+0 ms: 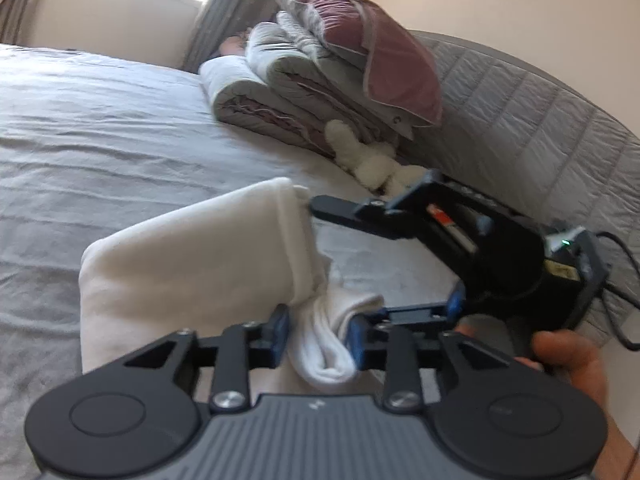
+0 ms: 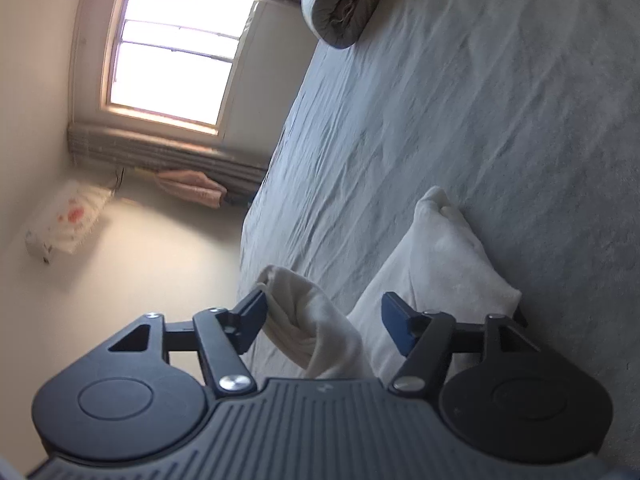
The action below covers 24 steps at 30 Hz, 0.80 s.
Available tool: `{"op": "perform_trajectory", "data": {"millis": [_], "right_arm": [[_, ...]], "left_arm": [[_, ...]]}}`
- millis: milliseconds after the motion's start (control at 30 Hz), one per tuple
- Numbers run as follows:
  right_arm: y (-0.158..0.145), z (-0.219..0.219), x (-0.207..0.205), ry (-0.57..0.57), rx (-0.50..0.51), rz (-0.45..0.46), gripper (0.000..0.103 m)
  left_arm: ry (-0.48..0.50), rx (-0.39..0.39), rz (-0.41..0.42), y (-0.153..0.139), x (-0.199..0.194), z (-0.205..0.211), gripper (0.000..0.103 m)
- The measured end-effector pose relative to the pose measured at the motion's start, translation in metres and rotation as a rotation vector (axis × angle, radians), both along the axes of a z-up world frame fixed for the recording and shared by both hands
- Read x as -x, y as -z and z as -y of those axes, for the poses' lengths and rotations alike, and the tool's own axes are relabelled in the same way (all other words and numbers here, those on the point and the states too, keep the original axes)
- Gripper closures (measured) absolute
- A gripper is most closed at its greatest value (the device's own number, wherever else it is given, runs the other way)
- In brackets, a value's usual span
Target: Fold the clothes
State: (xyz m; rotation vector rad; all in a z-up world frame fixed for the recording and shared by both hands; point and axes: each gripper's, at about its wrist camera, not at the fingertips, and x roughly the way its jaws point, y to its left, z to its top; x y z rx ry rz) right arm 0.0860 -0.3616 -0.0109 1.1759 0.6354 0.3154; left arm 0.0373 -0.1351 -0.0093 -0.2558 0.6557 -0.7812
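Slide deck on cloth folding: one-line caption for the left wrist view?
Left gripper, open around a white fabric roll, beside the folded cream garment on the bed.

I see my left tool (image 1: pixel 318 334) standing apart around a rolled white cloth fold (image 1: pixel 326 344) beside the folded cream fleece garment (image 1: pixel 196 264) on the grey bed sheet (image 1: pixel 100 140).

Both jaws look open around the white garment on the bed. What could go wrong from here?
1. The left gripper has a roll of the garment between its open jaws; pulling back may drag it and undo the fold.
2. In the right gripper a fold lies against one pad; it could snag likewise.
3. That fold sits near the bed edge and might slip off.
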Motion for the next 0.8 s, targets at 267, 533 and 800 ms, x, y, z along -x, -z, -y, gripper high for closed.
{"op": "perform_trajectory", "data": {"millis": [267,533,800], "right_arm": [[-0.011,-0.010,0.001,-0.036,0.162,0.010,0.034],[-0.021,-0.029,0.003,-0.093,0.338,0.034,0.033],[-0.026,-0.070,0.007,-0.188,0.669,0.066,0.033]], "left_arm": [[0.068,0.049,-0.003,-0.010,0.015,-0.033,0.044],[-0.061,0.064,0.018,-0.010,0.007,-0.072,0.044],[-0.221,0.035,-0.045,0.009,-0.013,-0.101,0.046]]}}
